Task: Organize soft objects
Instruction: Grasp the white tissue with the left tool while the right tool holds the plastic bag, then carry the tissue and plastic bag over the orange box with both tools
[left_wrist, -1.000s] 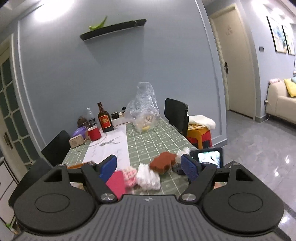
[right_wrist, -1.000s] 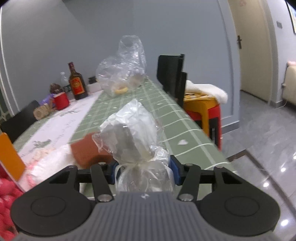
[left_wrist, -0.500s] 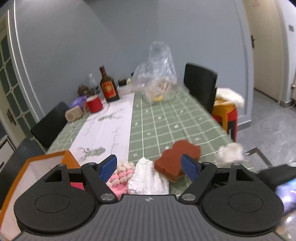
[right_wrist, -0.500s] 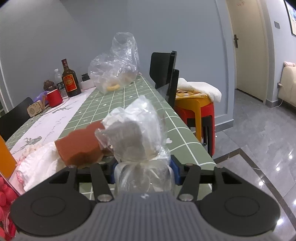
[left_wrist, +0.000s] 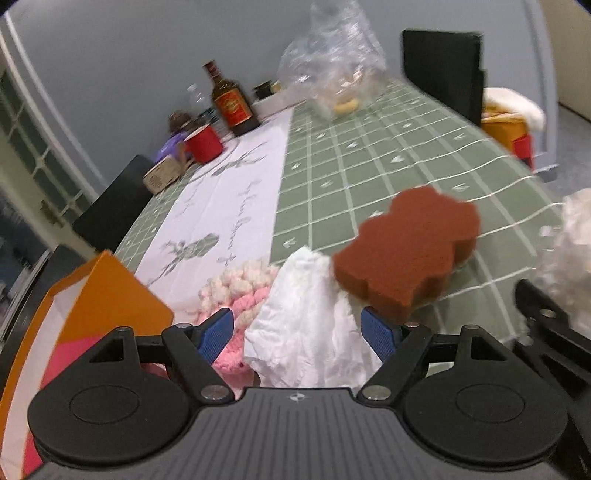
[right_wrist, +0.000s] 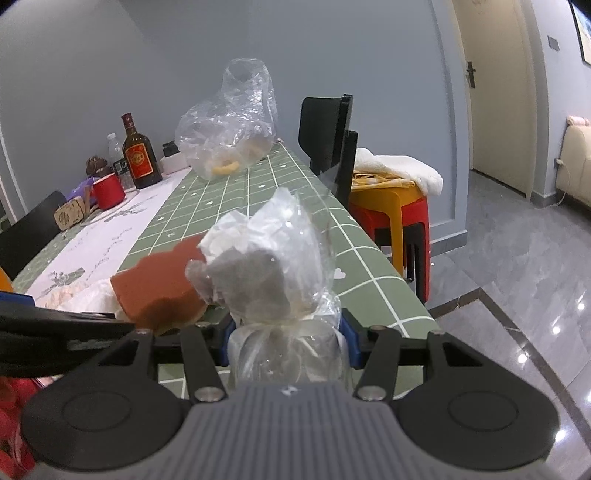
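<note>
The left gripper (left_wrist: 297, 332) points downward with its jaws spread wide; the right gripper (right_wrist: 286, 341) pinches a tied clear plastic bag (right_wrist: 269, 266).

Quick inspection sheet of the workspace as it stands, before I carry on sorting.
Surface: table, green checked cloth with white runner.
Job's things: brown sponge, white crumpled cloth, pink knitted piece, orange box at near left.
Clutter: brown bottle, red cup, clear plastic bag at far end.
Grippers: left claw open over white cloth; right claw shut on tied plastic packet.
Cables: nothing seen.
Surroundings: black chair, stacked stools, door.
</note>
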